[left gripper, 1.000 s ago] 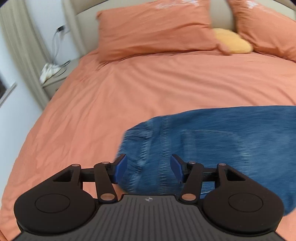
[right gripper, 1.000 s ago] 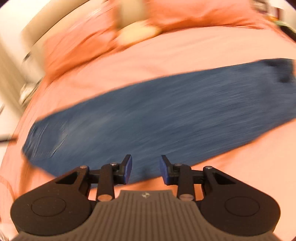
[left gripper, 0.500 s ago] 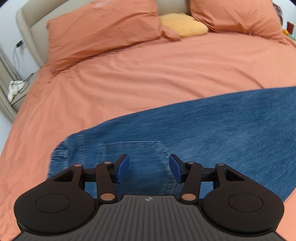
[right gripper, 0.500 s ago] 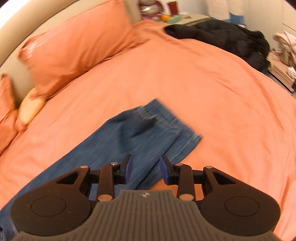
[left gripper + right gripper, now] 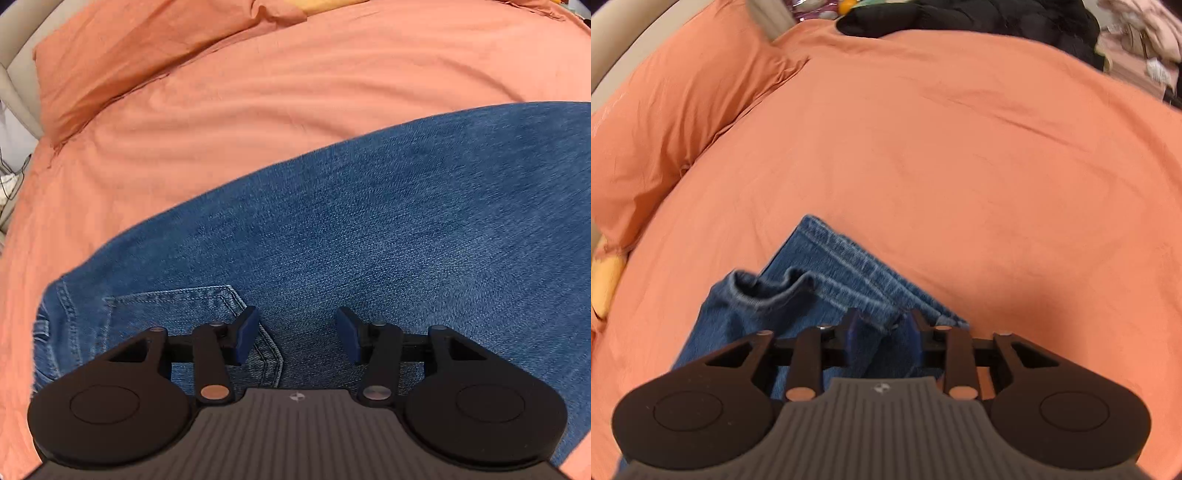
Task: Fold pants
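Blue jeans (image 5: 369,221) lie flat across an orange bed (image 5: 295,92), waistband at the left and back pocket (image 5: 177,306) facing up. My left gripper (image 5: 297,317) hovers open just above the denim beside the pocket's corner, with nothing pinched. In the right wrist view the leg ends (image 5: 849,258) lie stacked, and one hem (image 5: 764,291) is curled up. My right gripper (image 5: 883,321) is closing its jaws on the near corner of the hem, and denim fills the gap between the pads.
Orange pillows (image 5: 147,48) (image 5: 665,110) lean on a beige headboard (image 5: 14,81). A yellow cushion (image 5: 605,284) sits beside them. A black jacket (image 5: 979,14) and other clothes (image 5: 1137,33) lie at the bed's far side. Orange sheet (image 5: 997,166) stretches beyond the hems.
My left gripper sank closer to the jeans, shifting from the waistband to the pocket. My right gripper swept along the leg to the hems, and its jaws narrowed around the denim.
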The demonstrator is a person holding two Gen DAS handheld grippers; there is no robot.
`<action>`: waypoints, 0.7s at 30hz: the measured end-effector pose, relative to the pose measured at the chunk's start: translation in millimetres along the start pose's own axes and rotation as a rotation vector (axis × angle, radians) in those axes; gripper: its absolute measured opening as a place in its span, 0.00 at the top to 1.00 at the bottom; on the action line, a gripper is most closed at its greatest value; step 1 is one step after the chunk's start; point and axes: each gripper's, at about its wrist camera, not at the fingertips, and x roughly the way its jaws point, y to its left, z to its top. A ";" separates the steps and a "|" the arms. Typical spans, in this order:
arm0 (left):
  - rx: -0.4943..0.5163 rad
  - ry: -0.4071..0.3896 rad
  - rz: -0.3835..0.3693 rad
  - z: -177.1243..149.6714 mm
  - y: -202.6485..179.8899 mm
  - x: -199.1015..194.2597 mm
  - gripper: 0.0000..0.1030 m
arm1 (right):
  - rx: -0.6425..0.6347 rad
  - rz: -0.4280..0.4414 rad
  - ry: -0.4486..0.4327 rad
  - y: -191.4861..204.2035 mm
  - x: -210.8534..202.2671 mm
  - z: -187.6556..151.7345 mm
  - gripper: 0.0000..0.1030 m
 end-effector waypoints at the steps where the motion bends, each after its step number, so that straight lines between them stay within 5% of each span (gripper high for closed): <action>1: -0.006 -0.001 -0.001 -0.4 0.4 1.8 0.44 | 0.006 0.008 0.006 -0.8 0.4 -0.4 0.92; 11: -0.024 -0.011 0.004 0.8 0.3 8.0 0.44 | -0.172 0.021 -0.160 23.9 -74.1 7.7 1.00; 21: -0.024 -0.043 -0.020 -5.0 4.8 -1.3 0.39 | -0.176 -0.128 -0.111 -4.3 -40.3 -22.8 1.00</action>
